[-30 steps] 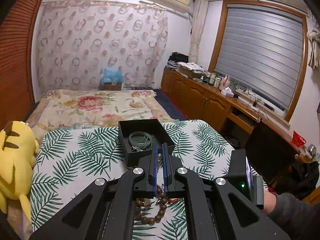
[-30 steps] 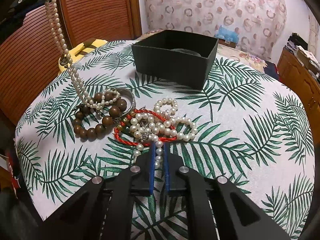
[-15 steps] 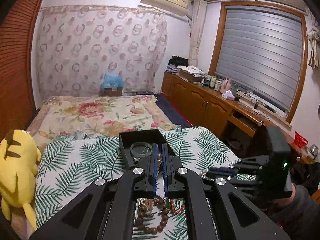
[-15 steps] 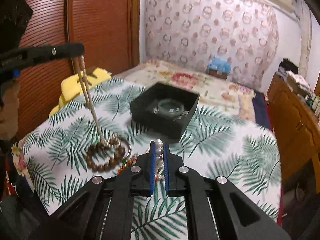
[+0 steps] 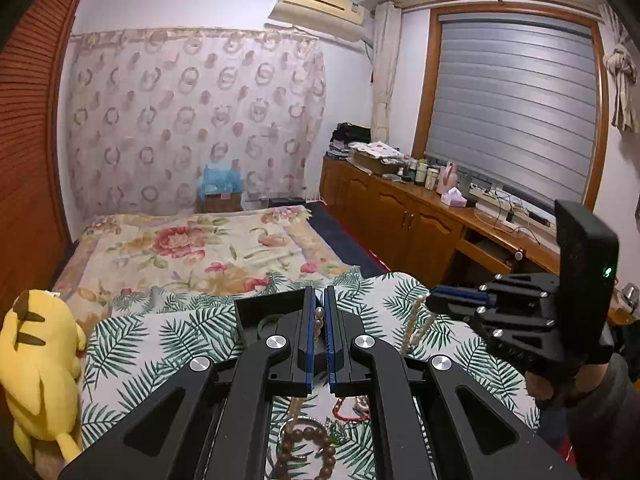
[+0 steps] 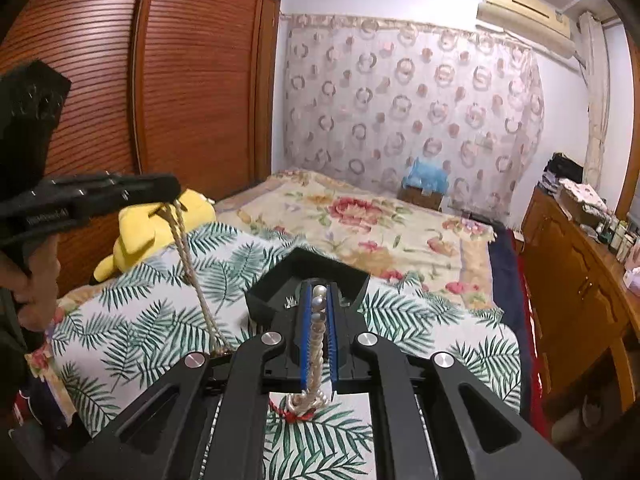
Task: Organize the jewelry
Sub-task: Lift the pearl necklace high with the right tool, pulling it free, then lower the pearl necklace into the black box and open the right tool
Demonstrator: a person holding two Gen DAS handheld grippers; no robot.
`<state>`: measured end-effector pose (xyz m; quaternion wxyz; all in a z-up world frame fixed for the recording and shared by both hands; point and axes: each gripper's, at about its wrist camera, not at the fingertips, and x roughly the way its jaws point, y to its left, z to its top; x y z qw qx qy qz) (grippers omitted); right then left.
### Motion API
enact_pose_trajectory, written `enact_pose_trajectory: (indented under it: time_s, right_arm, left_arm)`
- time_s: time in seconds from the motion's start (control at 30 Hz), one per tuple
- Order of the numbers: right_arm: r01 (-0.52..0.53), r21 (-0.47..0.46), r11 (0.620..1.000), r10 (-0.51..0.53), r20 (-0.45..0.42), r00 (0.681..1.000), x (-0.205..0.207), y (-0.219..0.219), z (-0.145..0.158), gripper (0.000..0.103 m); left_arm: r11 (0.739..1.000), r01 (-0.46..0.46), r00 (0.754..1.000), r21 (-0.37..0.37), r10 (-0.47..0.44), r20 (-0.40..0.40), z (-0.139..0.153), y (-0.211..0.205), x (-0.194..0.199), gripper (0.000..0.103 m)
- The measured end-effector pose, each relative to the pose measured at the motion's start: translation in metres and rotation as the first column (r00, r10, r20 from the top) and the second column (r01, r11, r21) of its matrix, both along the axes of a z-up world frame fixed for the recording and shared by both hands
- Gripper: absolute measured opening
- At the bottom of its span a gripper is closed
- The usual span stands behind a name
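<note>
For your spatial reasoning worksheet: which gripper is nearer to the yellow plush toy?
Left. The left gripper hangs beside the yellow plush toy at the table's edge; the right gripper is across the table, on the far side from it.

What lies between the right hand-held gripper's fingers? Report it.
In the right wrist view, the right hand-held gripper is shut on a pearl necklace; its beads sit between the blue pads and the strand hangs down below.

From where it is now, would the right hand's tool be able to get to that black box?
Probably yes. The right gripper hangs just short of the black box with nothing between them, but its jaws are already shut on a pearl necklace.
</note>
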<state>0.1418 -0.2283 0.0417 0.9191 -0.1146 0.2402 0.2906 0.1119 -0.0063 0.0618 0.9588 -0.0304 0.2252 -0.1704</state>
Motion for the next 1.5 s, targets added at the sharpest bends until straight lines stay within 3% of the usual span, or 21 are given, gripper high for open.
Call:
enact_pose_trajectory:
  time_s: [0.6,1.07,1.2,1.5]
  right_arm:
    - [0.011,0.041,0.999,-0.014,0.085,0.996,0.021,-0.007,0.052,0.008]
    - [0.003,0.039,0.999,-0.009,0.141,0.990,0.051,0.009,0.081,0.008]
    - [0.008,0.031,0.999,-0.013,0.140,0.990,0.061,0.019,0.081,0.008]
    - [0.028,0.016,0.999,-0.029,0.122,0.992,0.082,0.032,0.074,0.008]
  left_arm:
    - [1.000,-0.021,0.999,0.018,0.021,0.043,0.030,-0.007,0.030,0.004]
    - [0.997,-0.072,0.996,0.018,0.070,0.062,0.052,-0.005,0.086,0.004]
    - [0.995,-0.094,0.995,0.018,0.094,0.043,0.043,-0.003,0.099,0.004]
    - [0.992,-0.122,0.989,0.016,0.123,-0.084,-0.015,0.010,0.123,0.004]
